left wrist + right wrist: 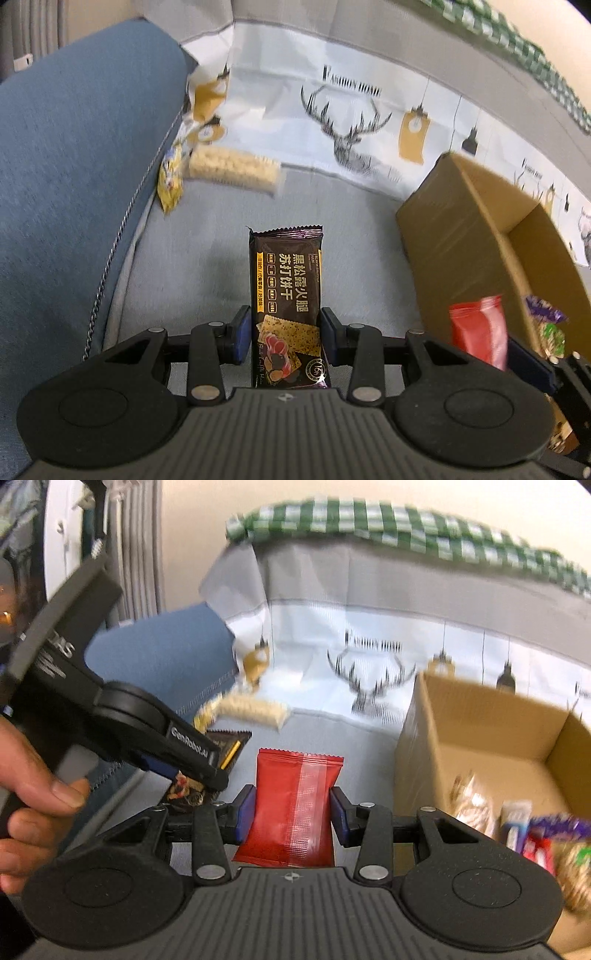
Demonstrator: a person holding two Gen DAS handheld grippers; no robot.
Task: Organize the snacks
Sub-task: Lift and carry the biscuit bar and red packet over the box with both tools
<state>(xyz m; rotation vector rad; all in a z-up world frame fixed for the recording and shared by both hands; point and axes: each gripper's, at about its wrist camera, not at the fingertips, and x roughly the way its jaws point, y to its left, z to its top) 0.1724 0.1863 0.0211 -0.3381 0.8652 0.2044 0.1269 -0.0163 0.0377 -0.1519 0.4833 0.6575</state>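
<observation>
We read "FASHION HOME" on the deer-print cloth (354, 122) draped over the sofa back; in the right wrist view the same print is smeared and unreadable. The dark pack (287, 314) carries Chinese lettering, a cracker picture and "Black Truffle" in script, partly cut off at its bottom end. "GenRobot.AI" shows on the left gripper's side in the right wrist view.

The left gripper (287, 336) pinches the dark pack by its two long sides, and the pack stands upright between the blue pads, above the sofa seat (207, 258). The right gripper (291, 812) pinches a red pack (291, 808) the same way; we see no readable label on it, only a pale seam strip. A hand (33, 794) holds the left gripper's body at the left edge of the right wrist view.

The box (476, 746) sits at the right end of the seat, open top. The snacks (546, 838) inside it are blurred, so we can't tell the brands. A puffed snack bag (232, 170) and a yellow pack (170, 177) lie at the seat's back left corner, against the blue cushion (74, 147). The yellow pack's print is too blurred to read. A green check cloth (369, 524) lies along the sofa's top edge.
</observation>
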